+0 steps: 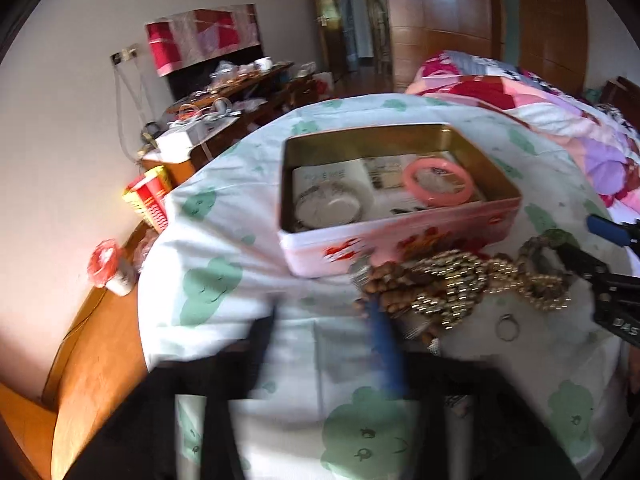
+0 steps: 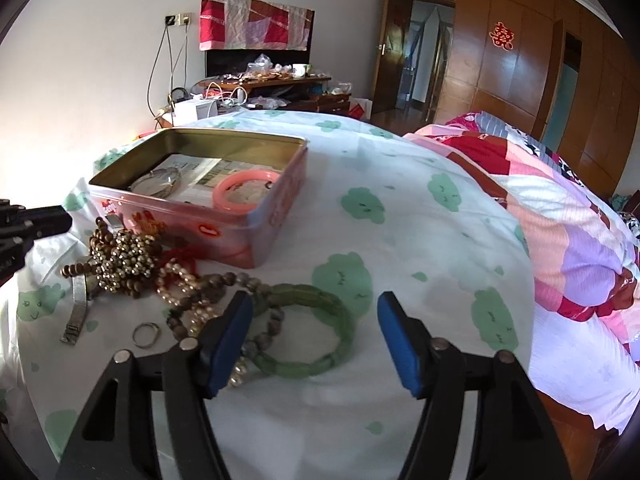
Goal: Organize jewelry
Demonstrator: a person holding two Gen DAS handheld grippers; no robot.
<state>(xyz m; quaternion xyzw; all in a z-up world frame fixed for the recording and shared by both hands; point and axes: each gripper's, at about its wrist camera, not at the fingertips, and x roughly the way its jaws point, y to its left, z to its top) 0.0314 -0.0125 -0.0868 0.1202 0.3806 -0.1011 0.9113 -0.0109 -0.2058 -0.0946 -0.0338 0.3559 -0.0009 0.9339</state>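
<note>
Jewelry lying on a bed (image 2: 420,240) beside an open tin, both tongs standing apart.

A white sheet with green cloud shapes is covering the bed, and the pink tin (image 2: 208,216) is sitting on it holding a pink bangle (image 2: 244,192) and a silver bracelet (image 2: 160,184). A heap of beaded necklaces (image 2: 124,260) is lying in front of the tin. The right tongs (image 2: 314,340) are gaping over a green bangle (image 2: 316,328), pads off it. The left tongs (image 1: 324,344), blurred, are spread beside the heap, gripping nothing. A small ring (image 2: 146,334) is resting nearby.

Both tools tilt downward, jaws apart and gripping nothing: right tool (image 2: 314,330) sharp, left tool (image 1: 320,344) motion-blurred.
</note>
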